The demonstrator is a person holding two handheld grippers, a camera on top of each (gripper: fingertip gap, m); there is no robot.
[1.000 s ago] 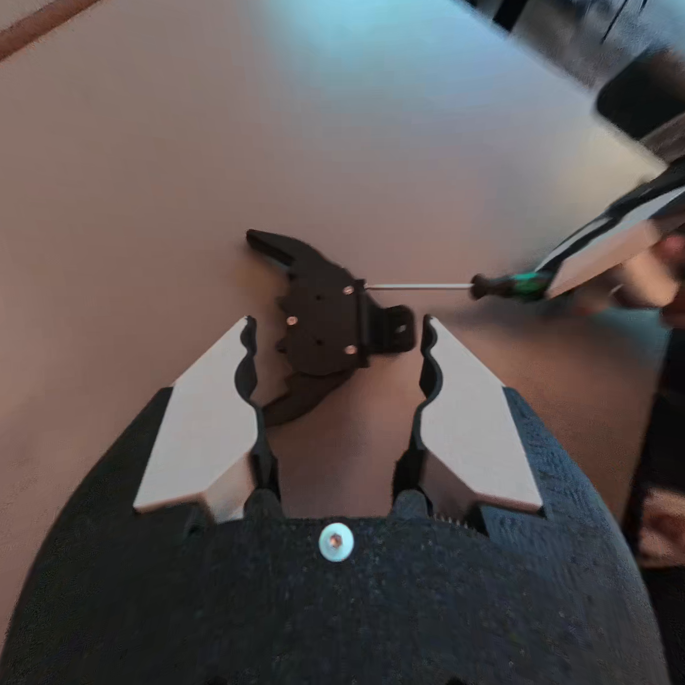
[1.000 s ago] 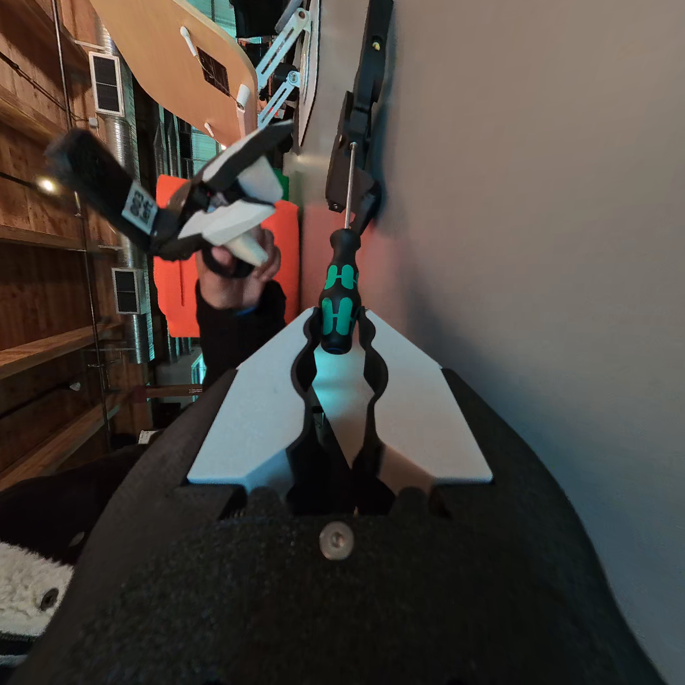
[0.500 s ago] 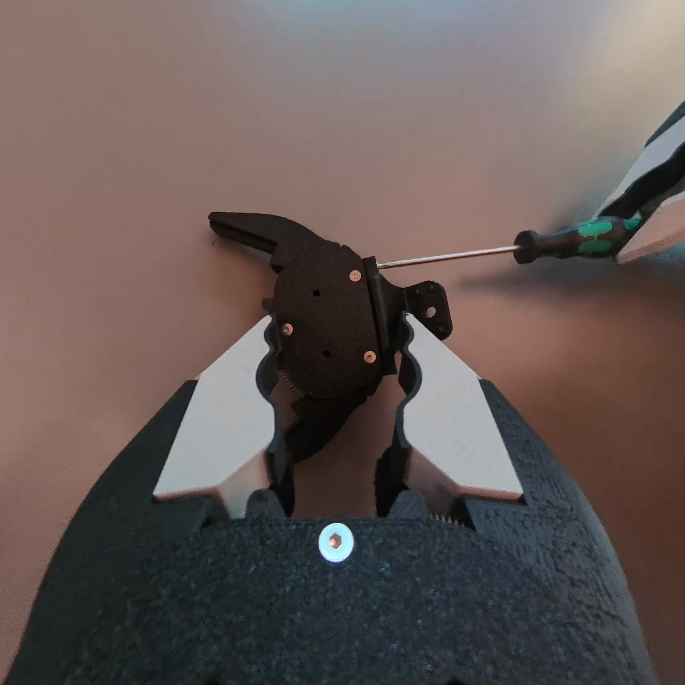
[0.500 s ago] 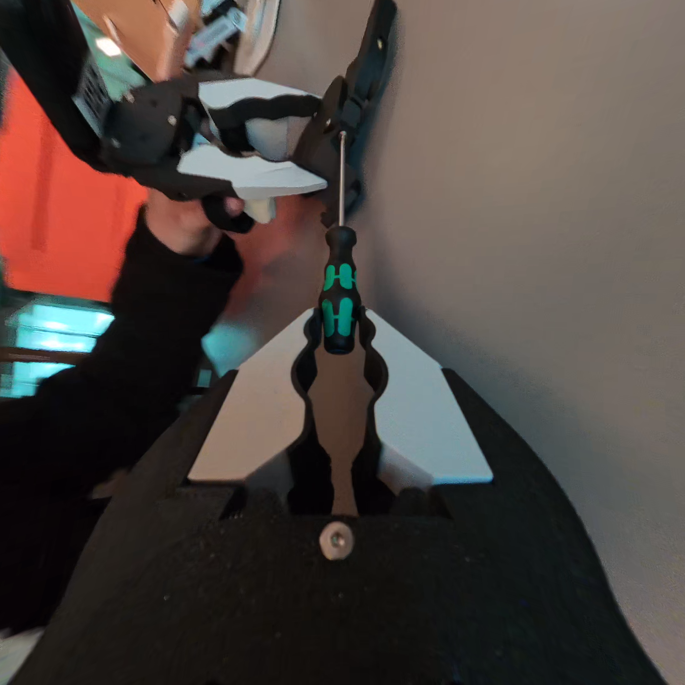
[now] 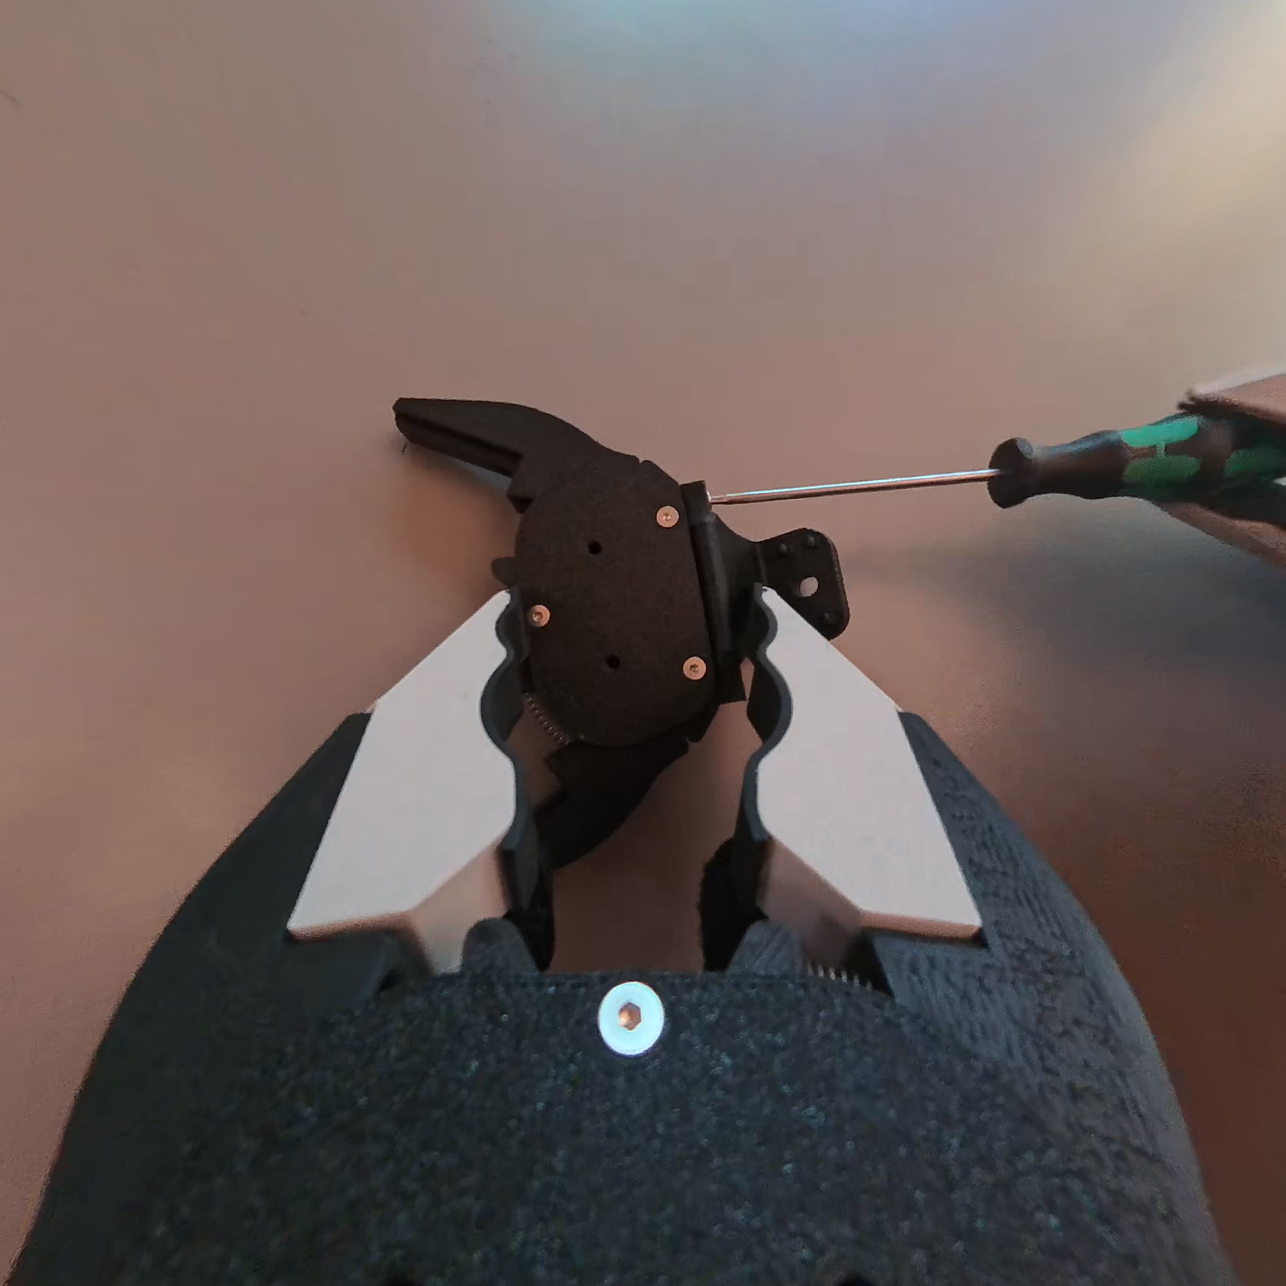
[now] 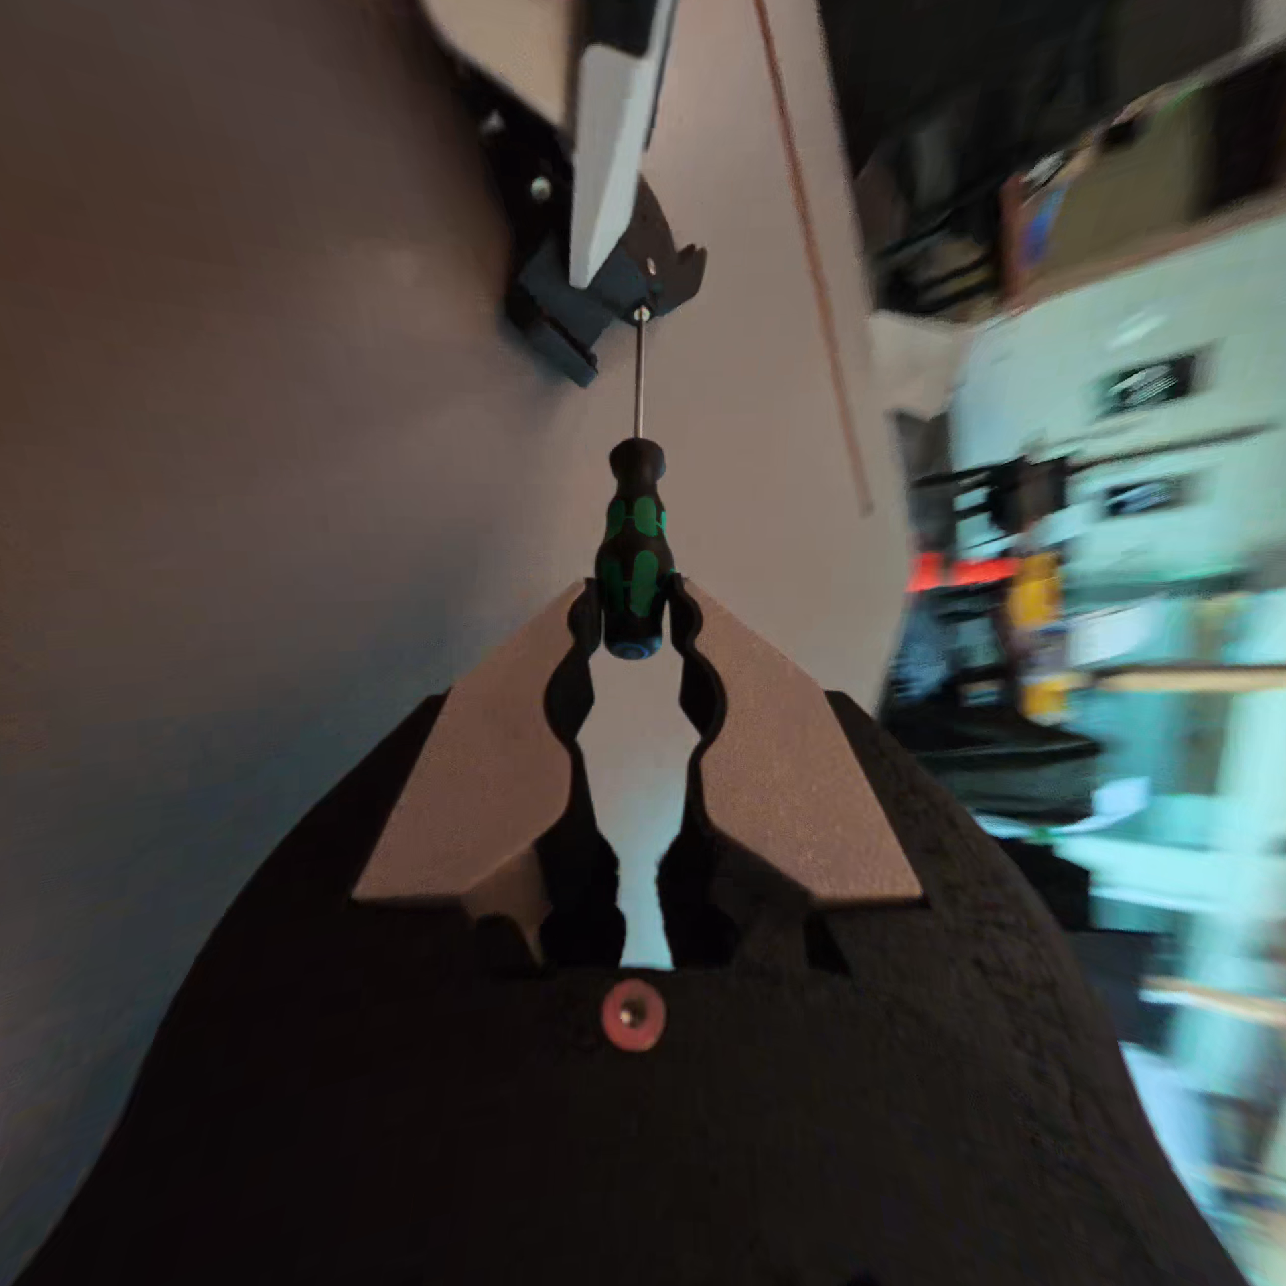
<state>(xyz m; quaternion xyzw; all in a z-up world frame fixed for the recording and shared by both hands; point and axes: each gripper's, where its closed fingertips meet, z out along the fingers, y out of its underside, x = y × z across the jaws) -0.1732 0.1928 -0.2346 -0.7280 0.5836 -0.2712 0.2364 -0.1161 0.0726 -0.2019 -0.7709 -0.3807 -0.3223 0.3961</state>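
We are pinching a stiff, light-looking black plastic part point(image 5: 612, 626) by its rounded body with our left gripper point(image 5: 630, 612) while our right gripper point(image 6: 630, 605), clamped on a screwdriver point(image 6: 632, 557), is pressing the tip against its edge.

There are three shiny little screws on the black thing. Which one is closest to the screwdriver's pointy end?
The top right screw on the black part, beside the screwdriver tip. The other two sit lower, between the left gripper's fingers.

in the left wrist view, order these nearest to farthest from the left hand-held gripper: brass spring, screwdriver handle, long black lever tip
1. brass spring: beside the left finger of the left hand-held gripper.
2. long black lever tip: beyond the fingertips, upper left.
3. screwdriver handle: far right, in the right hand-held gripper.
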